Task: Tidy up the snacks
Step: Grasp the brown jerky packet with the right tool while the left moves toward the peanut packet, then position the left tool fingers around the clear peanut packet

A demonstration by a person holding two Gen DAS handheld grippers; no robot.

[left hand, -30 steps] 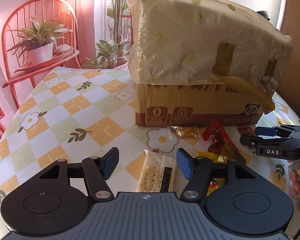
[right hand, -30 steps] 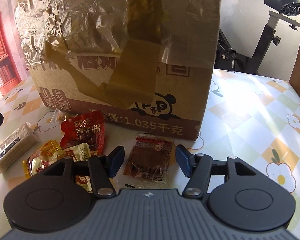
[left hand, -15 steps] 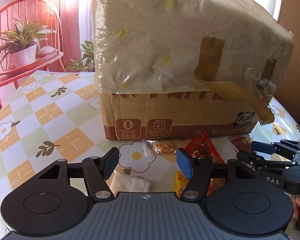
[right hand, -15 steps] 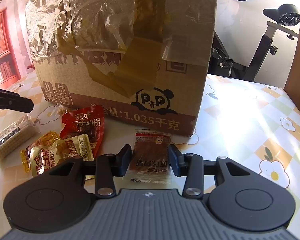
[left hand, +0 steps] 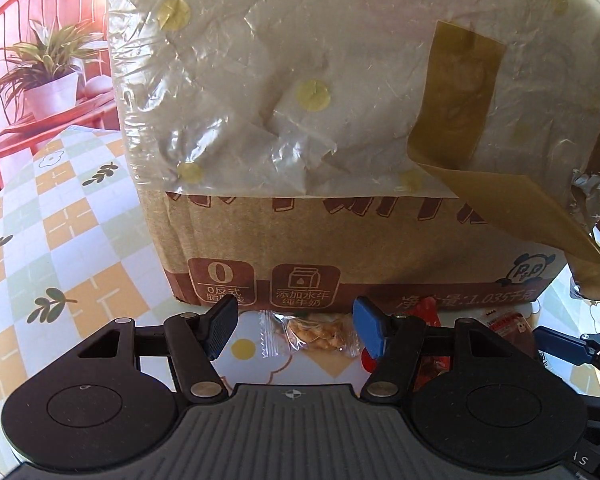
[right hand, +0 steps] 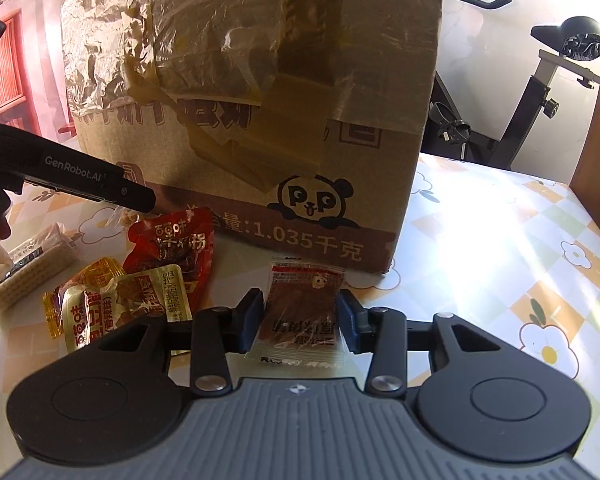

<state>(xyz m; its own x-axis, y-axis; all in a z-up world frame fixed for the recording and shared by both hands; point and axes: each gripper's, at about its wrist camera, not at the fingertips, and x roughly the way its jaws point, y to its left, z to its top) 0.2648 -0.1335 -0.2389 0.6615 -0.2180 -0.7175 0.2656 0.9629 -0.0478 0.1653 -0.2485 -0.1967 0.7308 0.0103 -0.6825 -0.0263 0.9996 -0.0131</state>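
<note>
Gripping, right gripper (right hand: 300, 322): blue pads pressed on both long edges of a clear sachet of brown snack (right hand: 300, 312); the jaws have just been closing, with the sachet between them. The sachet lies on the tablecloth just in front of the box; its red-and-white header carries a small panda face, the print too small to read.
Left gripper (left hand: 294, 330): jaws spread, nothing between the pads; it hangs over a clear packet of yellow-brown nuts (left hand: 320, 332) lying at the foot of the box. In the right wrist view its black body reads "GenRobot.AI".
Snacks to the left of the sachet: red pouch (right hand: 172, 248) with white Chinese characters, partly overlapped by a gold pouch (right hand: 120, 304) with black and red Chinese print; farther left a clear-wrapped cracker stack (right hand: 32, 264).
Cardboard box (right hand: 340, 160): brown, printed with a panda logo "P·P", "1.035" followed by Chinese characters, a "0" badge and a milk-carton icon; its upper part is wrapped in crinkled plastic film and brown tape.
Tablecloth (right hand: 500, 240): checked orange, green and white, with daisies.
Background: exercise bike (right hand: 540, 100); red chair (left hand: 4, 60) holding a potted plant (left hand: 48, 72).
</note>
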